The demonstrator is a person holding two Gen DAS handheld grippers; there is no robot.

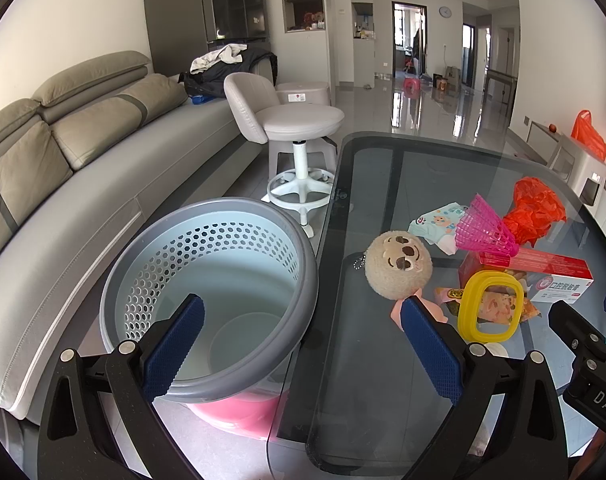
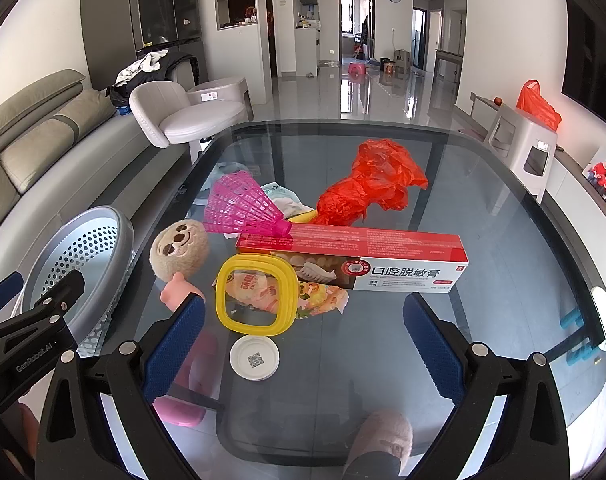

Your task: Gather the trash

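The left tongs [image 1: 303, 344] stand wide and hold nothing, straddling the rim of the grey perforated bin [image 1: 207, 296] beside the glass table [image 1: 383, 360]. The right tongs [image 2: 305, 344] gape wide too, above a white lid [image 2: 255, 358], near the yellow ring [image 2: 257, 294], snack wrapper [image 2: 323, 294], toothpaste box [image 2: 383, 260], pink shuttlecock [image 2: 243, 206] and crumpled red bag [image 2: 371, 184].

1. Left wrist view: looks forward and down along the left claw [image 1: 303, 344] from above the table's [image 1: 367, 360] left edge, with the perforated basket [image 1: 207, 280] close below and the sofa [image 1: 63, 168] beyond.
2. Right wrist view: looks forward and down along the right claw [image 2: 303, 340] from the near table [image 2: 503, 260] edge, close over the clutter.
3. Shared field: the plush toy [image 1: 399, 264] [image 2: 181, 248], yellow ring [image 1: 489, 306] [image 2: 259, 296], basket [image 2: 83, 264] and far hallway; each view also catches the other claw.
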